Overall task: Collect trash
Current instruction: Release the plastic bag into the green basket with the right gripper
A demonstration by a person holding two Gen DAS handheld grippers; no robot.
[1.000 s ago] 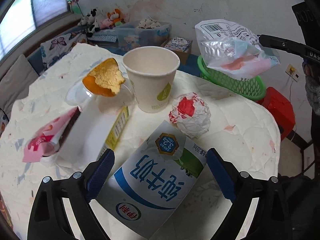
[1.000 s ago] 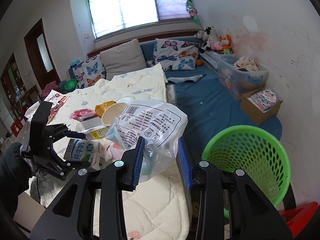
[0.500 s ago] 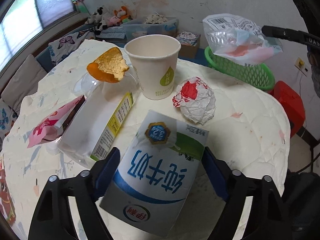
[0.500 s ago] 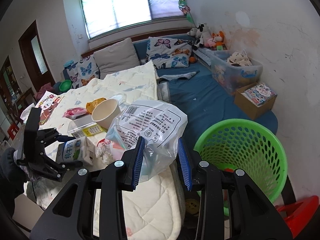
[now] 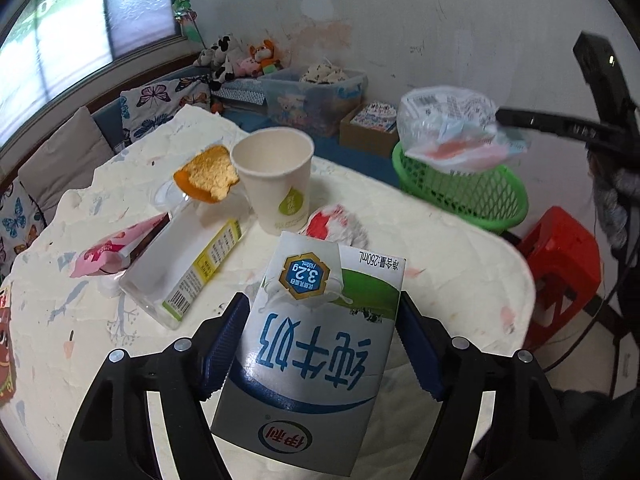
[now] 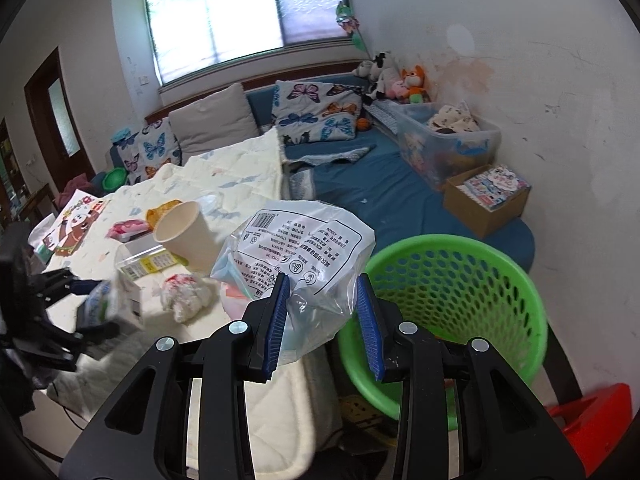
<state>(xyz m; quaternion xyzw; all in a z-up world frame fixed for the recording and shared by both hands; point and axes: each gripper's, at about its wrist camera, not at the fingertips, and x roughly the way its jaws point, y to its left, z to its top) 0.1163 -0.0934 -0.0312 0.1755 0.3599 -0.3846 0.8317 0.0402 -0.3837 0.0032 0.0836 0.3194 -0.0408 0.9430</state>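
My left gripper (image 5: 320, 344) is shut on a blue and white milk carton (image 5: 316, 344) and holds it lifted above the table (image 5: 440, 264). My right gripper (image 6: 324, 320) is shut on a clear plastic bag (image 6: 304, 248) with printed text, held over the near rim of the green mesh basket (image 6: 460, 280). The bag (image 5: 452, 128) and basket (image 5: 460, 188) also show in the left wrist view at the table's far right. A paper cup (image 5: 276, 184), a crumpled red and white wrapper (image 5: 336, 224), an orange peel (image 5: 204, 174), a clear box (image 5: 184, 264) and a pink wrapper (image 5: 112, 250) lie on the table.
A red stool (image 5: 560, 256) stands right of the table beside the basket. Behind are a blue couch (image 6: 380, 184) with butterfly cushions, a clear storage bin (image 6: 448, 140) and a cardboard box (image 6: 488, 200). A panda picture (image 6: 76, 220) lies at the table's far left.
My left gripper closed on the milk carton and lifted it off the table. My right gripper moved the bag closer to the green basket.
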